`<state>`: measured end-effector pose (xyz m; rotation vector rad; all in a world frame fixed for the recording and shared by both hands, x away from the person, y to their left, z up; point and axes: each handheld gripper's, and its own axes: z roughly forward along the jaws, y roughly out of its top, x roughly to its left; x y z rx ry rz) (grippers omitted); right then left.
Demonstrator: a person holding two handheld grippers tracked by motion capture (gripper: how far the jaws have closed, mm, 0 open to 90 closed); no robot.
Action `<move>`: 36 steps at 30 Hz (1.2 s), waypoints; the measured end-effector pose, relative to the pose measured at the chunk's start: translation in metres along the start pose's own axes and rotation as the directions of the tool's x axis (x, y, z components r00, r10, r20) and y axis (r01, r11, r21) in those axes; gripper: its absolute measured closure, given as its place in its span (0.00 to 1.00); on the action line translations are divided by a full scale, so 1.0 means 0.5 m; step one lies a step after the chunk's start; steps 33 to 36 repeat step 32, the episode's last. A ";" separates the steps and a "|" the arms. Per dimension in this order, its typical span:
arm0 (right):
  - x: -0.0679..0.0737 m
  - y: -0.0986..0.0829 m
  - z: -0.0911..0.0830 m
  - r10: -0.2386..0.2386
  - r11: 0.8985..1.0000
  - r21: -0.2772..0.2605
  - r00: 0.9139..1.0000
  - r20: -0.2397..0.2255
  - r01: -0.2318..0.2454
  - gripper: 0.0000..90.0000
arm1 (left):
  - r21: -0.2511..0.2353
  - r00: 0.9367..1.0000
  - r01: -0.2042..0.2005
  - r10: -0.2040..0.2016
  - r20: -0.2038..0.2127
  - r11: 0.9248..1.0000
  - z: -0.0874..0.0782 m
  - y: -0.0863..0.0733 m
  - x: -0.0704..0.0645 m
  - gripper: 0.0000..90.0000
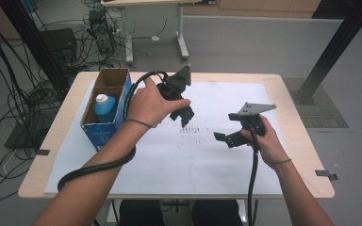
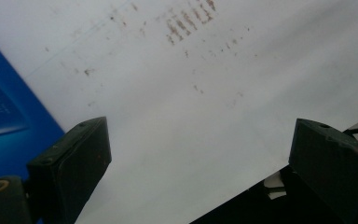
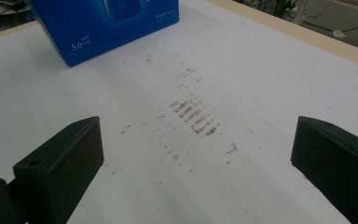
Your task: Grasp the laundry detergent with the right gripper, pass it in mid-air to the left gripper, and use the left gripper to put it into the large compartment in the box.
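Note:
My left gripper [image 1: 183,117] hangs over the middle of the white sheet [image 1: 193,160], just right of the box, tilted downward. Its jaws stand wide apart with nothing between them, as the left gripper view shows [image 2: 198,135]. My right gripper [image 1: 226,127] hovers low over the sheet's right half and points left toward the box. It is open and holds nothing [image 3: 196,133]. An open blue cardboard box [image 1: 101,134] stands at the table's left, with a blue bottle with a white cap [image 1: 104,107] upright in its near compartment.
Brown smudge marks [image 3: 196,116] stain the sheet between the two grippers. The box's blue wall [image 3: 107,23] lies ahead of the right gripper. The wooden table edge [image 1: 306,155] runs along the right. Cables and table legs [image 1: 127,42] crowd the floor behind.

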<state>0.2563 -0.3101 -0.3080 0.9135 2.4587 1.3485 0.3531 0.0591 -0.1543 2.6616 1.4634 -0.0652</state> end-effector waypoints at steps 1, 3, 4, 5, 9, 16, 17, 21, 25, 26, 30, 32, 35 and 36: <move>-0.001 0.001 0.000 0.003 1.000 0.005 1.000 0.003 -0.003 0.03 | 0.003 1.000 -0.004 0.004 0.005 1.000 0.012 -0.001 -0.001 0.07; 0.000 0.002 -0.001 0.012 1.000 0.011 1.000 0.018 -0.012 0.03 | 0.007 1.000 -0.003 0.003 0.017 1.000 0.029 -0.003 0.000 0.07; -0.001 0.001 -0.002 0.014 1.000 0.011 1.000 0.022 -0.014 0.03 | 0.007 1.000 -0.006 0.006 0.022 1.000 0.038 -0.005 0.001 0.07; -0.002 0.001 -0.003 0.022 1.000 0.011 1.000 0.023 -0.022 0.03 | 0.011 0.999 -0.004 0.004 0.035 1.000 0.049 -0.006 0.004 0.07; -0.001 0.004 -0.005 0.035 0.999 0.011 0.999 0.040 -0.035 0.03 | 0.026 0.998 -0.015 0.013 0.054 1.000 0.082 -0.010 0.003 0.07; 0.004 0.009 -0.007 0.040 0.999 0.014 0.997 0.071 -0.041 0.03 | 0.054 0.998 -0.023 0.019 0.068 0.998 0.119 -0.011 -0.002 0.07; 0.003 0.009 -0.007 0.041 0.999 0.012 0.997 0.071 -0.042 0.03 | 0.051 0.998 -0.022 0.019 0.065 0.998 0.123 -0.013 -0.004 0.07; 0.004 0.010 -0.009 0.045 0.999 0.007 0.996 0.077 -0.045 0.03 | 0.053 0.997 -0.023 0.019 0.072 0.998 0.133 -0.015 -0.003 0.07; 0.006 0.013 -0.010 0.042 0.999 0.008 0.996 0.083 -0.043 0.03 | 0.048 0.997 -0.028 0.024 0.080 0.998 0.135 -0.016 -0.002 0.07; 0.006 0.012 -0.011 0.044 0.999 0.005 0.996 0.082 -0.044 0.03 | 0.044 0.996 -0.021 0.017 0.083 0.999 0.135 -0.018 -0.002 0.07; 0.010 0.011 -0.014 0.043 0.999 -0.001 0.995 0.085 -0.043 0.03 | 0.046 0.996 -0.033 0.029 0.084 0.998 0.136 -0.019 -0.007 0.07; 0.011 0.011 -0.015 0.042 0.999 0.001 0.995 0.088 -0.042 0.03 | 0.044 0.997 -0.030 0.027 0.078 0.999 0.136 -0.020 -0.012 0.07; 0.011 0.011 -0.015 0.042 0.999 0.001 0.995 0.088 -0.042 0.03 | 0.044 0.997 -0.030 0.027 0.078 0.999 0.136 -0.020 -0.012 0.07; 0.011 0.011 -0.015 0.042 0.999 0.001 0.995 0.088 -0.042 0.03 | 0.044 0.997 -0.030 0.027 0.078 0.999 0.136 -0.020 -0.012 0.07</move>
